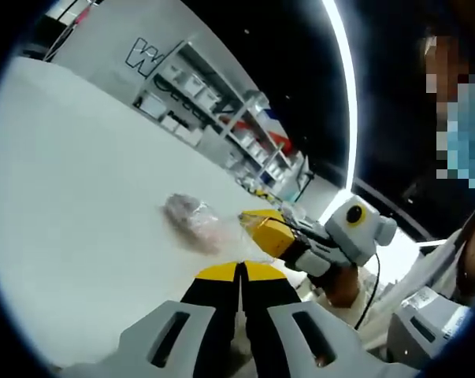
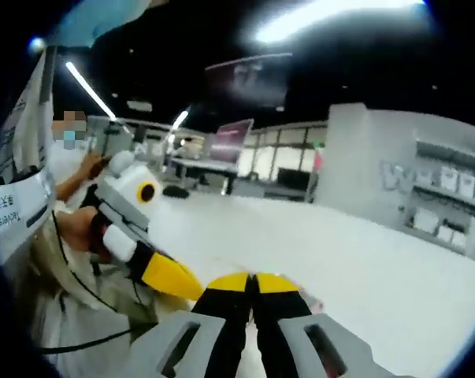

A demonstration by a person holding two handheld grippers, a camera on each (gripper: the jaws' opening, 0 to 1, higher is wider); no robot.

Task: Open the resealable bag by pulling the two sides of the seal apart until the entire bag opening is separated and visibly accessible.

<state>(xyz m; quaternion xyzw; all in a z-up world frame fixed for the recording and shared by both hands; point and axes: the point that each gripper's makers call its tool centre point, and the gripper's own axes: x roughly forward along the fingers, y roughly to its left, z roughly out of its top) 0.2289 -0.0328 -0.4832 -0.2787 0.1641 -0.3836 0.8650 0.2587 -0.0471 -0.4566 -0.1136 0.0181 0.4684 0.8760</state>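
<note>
Crinkled clear plastic bag (image 1: pixel 196 222) on smooth white table (image 1: pixel 79 189)

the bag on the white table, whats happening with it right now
A person holds a two-jaw gripper in each hand over a white table. A clear resealable bag with something pinkish inside lies on it. The left gripper has its jaws pressed together at the bag's near edge, and the right gripper comes in beside it at the same edge. Both look shut, apparently on the seal. Whether the opening has parted at all cannot be told.
</note>
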